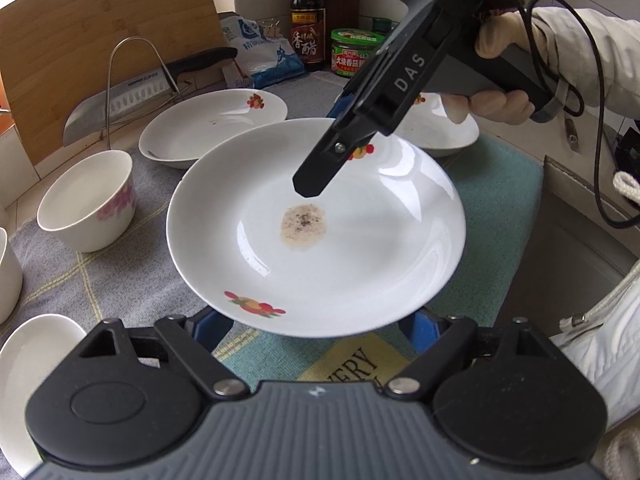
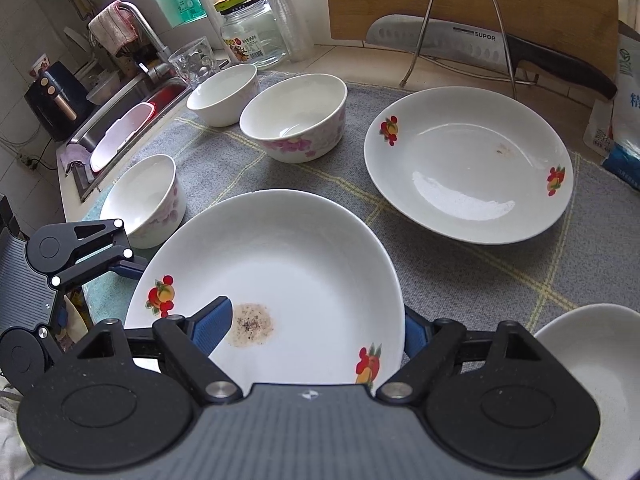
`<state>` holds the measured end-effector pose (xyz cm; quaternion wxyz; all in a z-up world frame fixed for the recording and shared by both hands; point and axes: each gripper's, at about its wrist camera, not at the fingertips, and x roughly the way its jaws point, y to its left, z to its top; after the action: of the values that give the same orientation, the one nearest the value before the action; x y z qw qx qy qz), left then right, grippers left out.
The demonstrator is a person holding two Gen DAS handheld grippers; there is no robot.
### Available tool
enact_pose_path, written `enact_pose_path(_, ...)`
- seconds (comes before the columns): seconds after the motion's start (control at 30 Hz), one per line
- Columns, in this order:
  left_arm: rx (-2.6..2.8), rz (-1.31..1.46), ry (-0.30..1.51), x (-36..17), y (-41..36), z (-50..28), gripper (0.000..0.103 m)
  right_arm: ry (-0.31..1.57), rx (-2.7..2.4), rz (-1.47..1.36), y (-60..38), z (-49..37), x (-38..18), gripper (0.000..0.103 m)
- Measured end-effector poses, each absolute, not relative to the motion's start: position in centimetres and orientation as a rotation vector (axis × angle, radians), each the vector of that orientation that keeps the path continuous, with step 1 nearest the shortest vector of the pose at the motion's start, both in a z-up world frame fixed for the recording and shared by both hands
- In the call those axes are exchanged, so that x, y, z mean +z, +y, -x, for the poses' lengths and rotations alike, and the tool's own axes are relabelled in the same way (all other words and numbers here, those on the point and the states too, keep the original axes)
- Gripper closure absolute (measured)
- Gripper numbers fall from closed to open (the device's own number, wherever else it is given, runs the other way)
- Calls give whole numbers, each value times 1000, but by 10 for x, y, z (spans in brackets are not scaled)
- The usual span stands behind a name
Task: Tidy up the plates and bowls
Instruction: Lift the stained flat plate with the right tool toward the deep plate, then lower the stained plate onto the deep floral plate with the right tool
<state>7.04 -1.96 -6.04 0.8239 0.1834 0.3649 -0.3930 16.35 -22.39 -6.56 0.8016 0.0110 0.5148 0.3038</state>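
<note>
Between both claws' fingers, stained plate (image 1: pixel 320 248), lifted

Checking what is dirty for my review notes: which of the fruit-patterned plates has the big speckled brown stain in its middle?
The plate lifted between the two grippers, nearest the cameras. The other fruit-patterned plate, on the grey cloth before the knife rack, shows only a faint small mark.

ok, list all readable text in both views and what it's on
"DAS": right gripper body
"SUPOR": knife blade
"香醋": dark bottle
"大块香菇": green-lidded jar
"VERY": mat, cut off
Glass jar label, bags, window bottles: too blurred to read.
</note>
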Motion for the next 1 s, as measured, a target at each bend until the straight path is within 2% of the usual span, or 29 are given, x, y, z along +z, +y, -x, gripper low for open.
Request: enact_pose_path(1.0, -1109, -475, 717, -60, -148, -112, 15, 1029, 331, -144, -379, -116, -51, 14)
